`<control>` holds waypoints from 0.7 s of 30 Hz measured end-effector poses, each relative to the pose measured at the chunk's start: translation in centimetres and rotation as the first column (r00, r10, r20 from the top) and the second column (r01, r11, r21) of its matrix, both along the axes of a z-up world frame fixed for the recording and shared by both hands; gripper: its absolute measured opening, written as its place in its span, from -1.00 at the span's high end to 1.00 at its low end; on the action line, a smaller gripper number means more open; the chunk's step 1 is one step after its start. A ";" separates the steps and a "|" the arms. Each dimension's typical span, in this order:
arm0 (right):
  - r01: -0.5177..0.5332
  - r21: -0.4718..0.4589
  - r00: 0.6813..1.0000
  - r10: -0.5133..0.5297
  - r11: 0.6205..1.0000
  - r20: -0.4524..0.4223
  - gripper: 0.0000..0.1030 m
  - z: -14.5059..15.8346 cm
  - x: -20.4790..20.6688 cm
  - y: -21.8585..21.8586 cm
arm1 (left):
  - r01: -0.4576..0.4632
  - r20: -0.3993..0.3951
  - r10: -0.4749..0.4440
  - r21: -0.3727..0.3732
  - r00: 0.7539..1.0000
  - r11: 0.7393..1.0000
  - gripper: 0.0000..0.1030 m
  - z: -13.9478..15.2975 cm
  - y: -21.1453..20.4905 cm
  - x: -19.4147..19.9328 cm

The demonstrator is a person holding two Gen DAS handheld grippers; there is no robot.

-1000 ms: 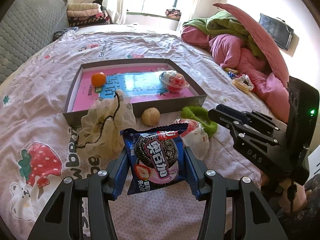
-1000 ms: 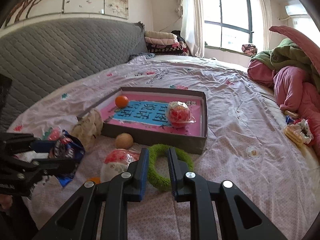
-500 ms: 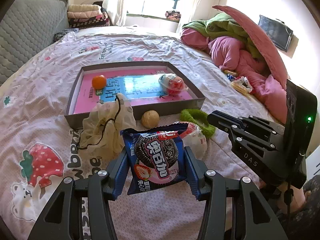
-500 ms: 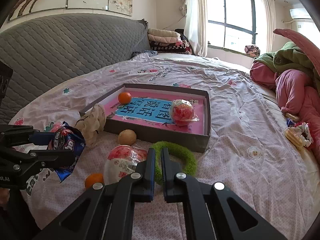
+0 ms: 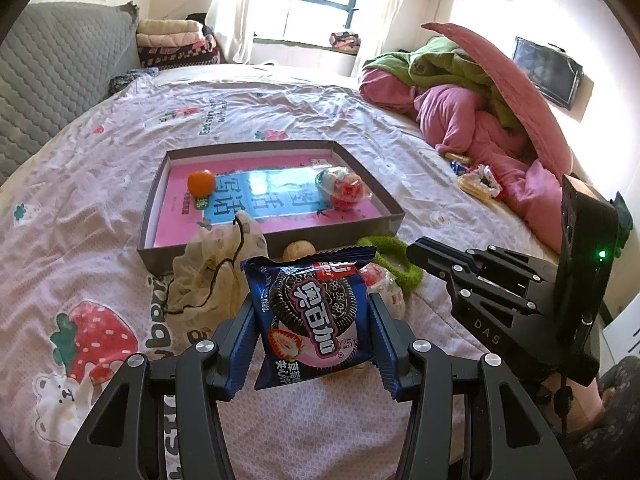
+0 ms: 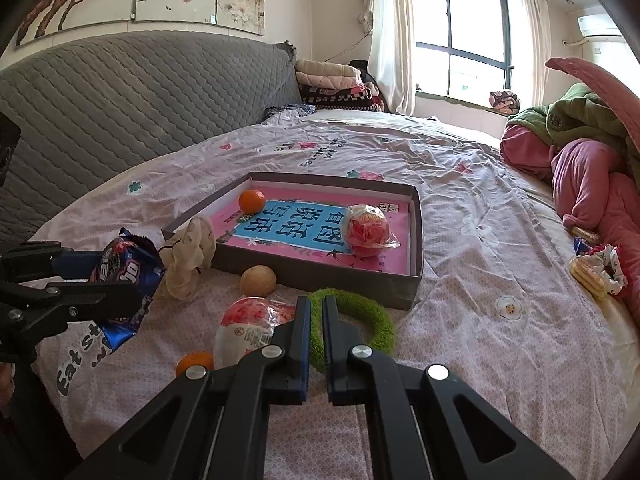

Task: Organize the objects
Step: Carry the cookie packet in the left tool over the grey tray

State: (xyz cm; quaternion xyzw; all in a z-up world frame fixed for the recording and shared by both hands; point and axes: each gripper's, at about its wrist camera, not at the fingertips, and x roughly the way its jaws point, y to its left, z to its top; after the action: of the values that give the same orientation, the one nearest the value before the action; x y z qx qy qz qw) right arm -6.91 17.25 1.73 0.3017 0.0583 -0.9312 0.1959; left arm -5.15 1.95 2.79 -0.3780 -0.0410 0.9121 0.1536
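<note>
**Right gripper clamps the green ring**

Since a second ago the right gripper (image 6: 316, 344) has just been closing, and its jaws now pinch the near edge of the green fuzzy ring (image 6: 372, 320), which lies on the bed (image 6: 500, 360) just in front of the box's near wall. The left gripper (image 5: 314, 344) has barely shifted and still grasps the blue cookie packet (image 5: 314, 312), held upright above the sheet. Just beside the ring sit a wrapped red-and-white snack (image 6: 248, 328) and a small orange (image 6: 194, 362); a little farther lie a tan round fruit (image 6: 258, 280) and a cream drawstring pouch (image 6: 188, 260) leaning against the box. Beyond them the shallow grey box (image 6: 320, 276) holds an orange fruit (image 6: 252, 201) at its far left and a wrapped red ball (image 6: 368, 232) at its right, unchanged.
</note>
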 end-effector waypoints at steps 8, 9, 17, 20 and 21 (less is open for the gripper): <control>0.003 -0.021 1.000 -0.003 1.000 0.000 0.89 0.4 -0.2 -0.1 | -0.018 -0.013 0.018 0.003 1.000 1.000 -0.04 0.6 -0.6 -0.3; 0.003 -0.027 1.000 -0.003 1.000 0.001 0.89 0.5 -0.2 0.0 | -0.020 -0.015 0.020 0.004 1.000 1.000 -0.04 0.7 -0.7 -0.3; 0.004 -0.046 1.000 -0.004 0.999 0.004 0.89 1.3 -0.7 -0.1 | -0.034 -0.025 0.034 0.003 0.999 0.999 -0.04 1.0 -1.5 -0.8; -0.002 -0.054 1.000 0.002 0.999 -0.002 0.89 1.8 -1.0 -0.1 | -0.043 -0.035 0.043 -0.002 0.998 0.999 -0.04 1.3 -1.9 -1.2; -0.003 -0.052 1.000 0.002 0.999 -0.006 0.89 1.9 -1.2 -0.1 | -0.047 -0.038 0.047 -0.006 0.998 0.999 -0.04 1.4 -2.0 -1.3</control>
State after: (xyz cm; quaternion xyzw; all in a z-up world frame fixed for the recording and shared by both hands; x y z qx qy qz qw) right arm -8.12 17.17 3.65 0.2936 0.0351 -0.9331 0.2047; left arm -6.46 -0.08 4.23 -0.3599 -0.0439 0.9226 0.1317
